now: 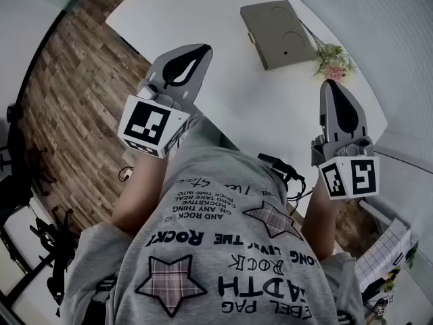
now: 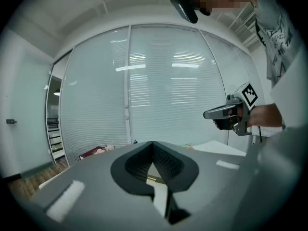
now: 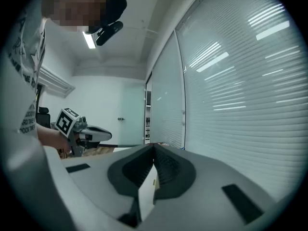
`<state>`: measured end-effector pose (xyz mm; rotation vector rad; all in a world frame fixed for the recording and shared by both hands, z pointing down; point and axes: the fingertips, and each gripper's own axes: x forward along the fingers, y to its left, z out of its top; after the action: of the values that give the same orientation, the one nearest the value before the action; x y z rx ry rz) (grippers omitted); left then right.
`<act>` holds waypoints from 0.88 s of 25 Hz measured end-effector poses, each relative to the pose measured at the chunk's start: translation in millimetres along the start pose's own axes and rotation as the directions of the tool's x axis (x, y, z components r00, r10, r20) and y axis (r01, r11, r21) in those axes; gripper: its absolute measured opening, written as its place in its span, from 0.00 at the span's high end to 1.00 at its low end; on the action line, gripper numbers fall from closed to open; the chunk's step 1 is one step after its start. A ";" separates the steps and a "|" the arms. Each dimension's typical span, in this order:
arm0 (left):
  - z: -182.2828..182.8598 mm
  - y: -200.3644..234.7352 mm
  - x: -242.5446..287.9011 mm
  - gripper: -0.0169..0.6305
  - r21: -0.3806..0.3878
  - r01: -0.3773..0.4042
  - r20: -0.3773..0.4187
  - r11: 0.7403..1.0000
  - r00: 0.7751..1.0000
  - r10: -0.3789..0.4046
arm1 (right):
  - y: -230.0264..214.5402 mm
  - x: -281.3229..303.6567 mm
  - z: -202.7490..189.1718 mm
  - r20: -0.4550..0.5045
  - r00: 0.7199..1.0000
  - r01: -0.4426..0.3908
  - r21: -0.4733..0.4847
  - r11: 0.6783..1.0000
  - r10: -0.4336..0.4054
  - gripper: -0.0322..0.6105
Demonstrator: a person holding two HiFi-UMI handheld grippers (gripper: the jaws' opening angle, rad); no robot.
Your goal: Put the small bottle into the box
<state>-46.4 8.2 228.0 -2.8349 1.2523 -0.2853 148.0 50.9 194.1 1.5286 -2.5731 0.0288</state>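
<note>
- The white table (image 1: 223, 107) fills the 12 o'clock half of the head view, with wooden floor (image 1: 67, 100) at its 9 o'clock side.
- The person's grey printed shirt (image 1: 223, 249) takes up the 6 o'clock part, one forearm reaching out on each side.
- The box (image 1: 277, 32), flat and grey-olive with its lid down, lies on the table toward 1 o'clock. A small clasp shows on its 9 o'clock edge.
- The left gripper (image 1: 196, 54) is held over the table at 7 o'clock from the box. Its jaws are clenched tip to tip with nothing between them, and its own view faces a glass wall with blinds (image 2: 159, 81).
- The right gripper (image 1: 333, 90) is at 5 o'clock from the box, well apart from the left one. Its jaws are likewise pressed together and empty.
- A sprig of flowers (image 1: 333, 61) lies just beside the box at its 4 o'clock corner.
</note>
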 end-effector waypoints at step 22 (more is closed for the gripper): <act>29.3 2.2 -52.6 0.96 -0.015 -0.192 0.078 0.981 0.978 0.193 | 8.2 -28.3 23.1 0.083 0.996 -0.029 -0.051 0.998 0.034 0.93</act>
<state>-77.4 43.9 190.8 -2.6739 1.4986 -0.1600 151.4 77.4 167.9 1.5031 -2.6413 -0.0967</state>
